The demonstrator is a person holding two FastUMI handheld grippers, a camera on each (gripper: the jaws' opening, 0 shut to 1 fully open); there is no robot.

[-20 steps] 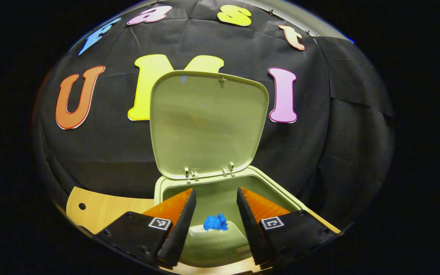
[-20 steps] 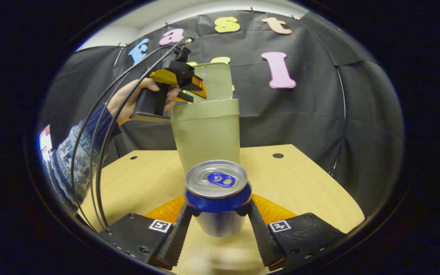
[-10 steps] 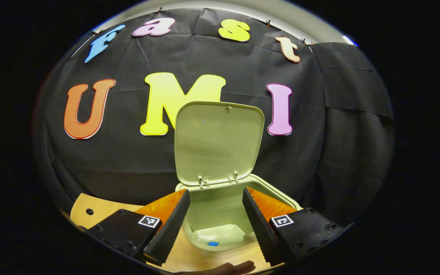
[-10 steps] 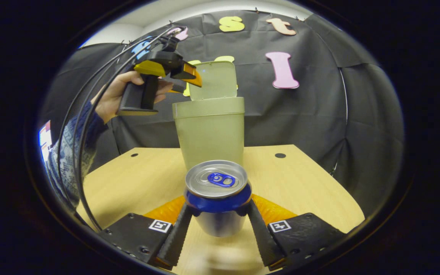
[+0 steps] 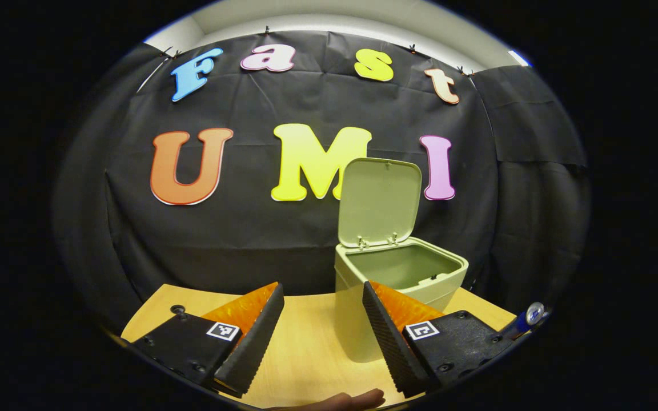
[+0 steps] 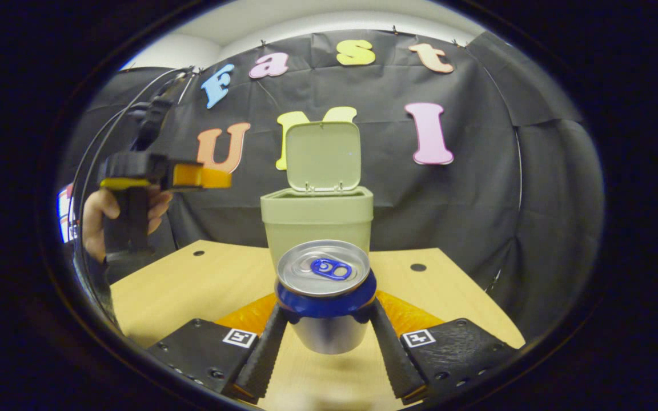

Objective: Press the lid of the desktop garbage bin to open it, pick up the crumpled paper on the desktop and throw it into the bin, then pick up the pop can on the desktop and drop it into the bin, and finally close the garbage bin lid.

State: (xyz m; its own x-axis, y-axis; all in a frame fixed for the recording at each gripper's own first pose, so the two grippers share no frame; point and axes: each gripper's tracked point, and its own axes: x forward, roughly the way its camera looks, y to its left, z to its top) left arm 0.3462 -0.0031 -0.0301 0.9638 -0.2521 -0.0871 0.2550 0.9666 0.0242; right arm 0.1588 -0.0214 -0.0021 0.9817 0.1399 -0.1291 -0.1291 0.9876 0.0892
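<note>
Standing at frame centre on the counter (image 6: pixel 192 285), the garbage bin (image 6: pixel 317 225) is seen with its lid (image 6: pixel 322 155) raised. Low in the frame, the pop can (image 6: pixel 325 297) is clamped by the right gripper (image 6: pixel 327 331). The left gripper (image 5: pixel 322 328) is held spread, grasping nothing.

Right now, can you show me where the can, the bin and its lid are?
can (image 6: pixel 323 273), right gripper view, on its silver top.
bin (image 6: pixel 317 228), right gripper view, on its front wall.
lid (image 5: pixel 379 202), left gripper view, on its raised inner face.
</note>
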